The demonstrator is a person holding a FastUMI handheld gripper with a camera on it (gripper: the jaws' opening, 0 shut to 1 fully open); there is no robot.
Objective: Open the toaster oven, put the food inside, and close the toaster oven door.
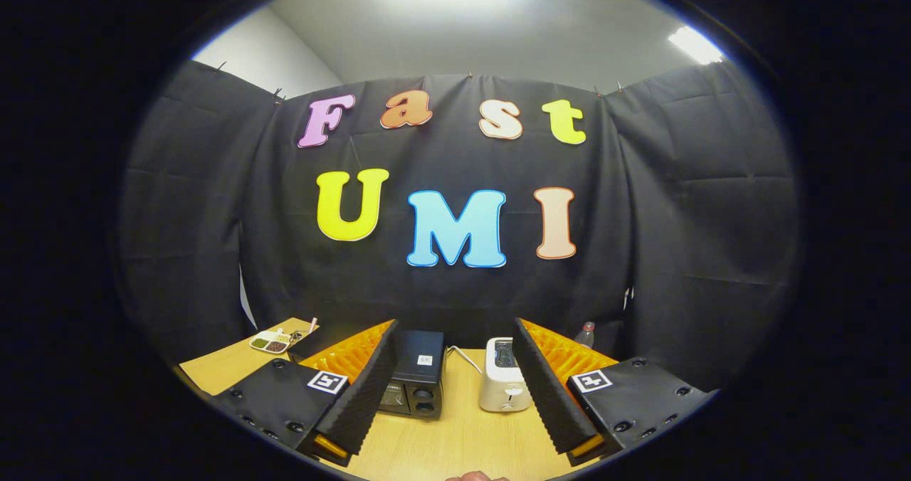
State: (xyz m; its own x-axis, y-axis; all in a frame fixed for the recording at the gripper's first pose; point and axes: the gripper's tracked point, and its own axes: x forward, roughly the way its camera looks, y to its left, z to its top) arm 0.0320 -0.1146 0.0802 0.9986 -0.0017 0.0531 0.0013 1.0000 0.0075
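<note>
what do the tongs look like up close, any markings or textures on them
The tongs are two wedge-shaped fingers spread apart, their inner faces lined with ribbed, ridged padding. Each finger sits on a flat dark plate with round screw holes along its edge, and each plate bears a square black-and-white fiducial tag. No cables or sleeves can be seen.

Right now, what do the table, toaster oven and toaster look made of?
Table: pale wood or wood-look laminate, with faint grain and a matte finish. Toaster oven, ahead between the open gripper's fingers: a dark casing, probably painted metal or plastic, low sheen; its door panel looks glassy. Toaster: a white body with a smooth soft gloss, likely plastic; it could be enamelled metal.
</note>
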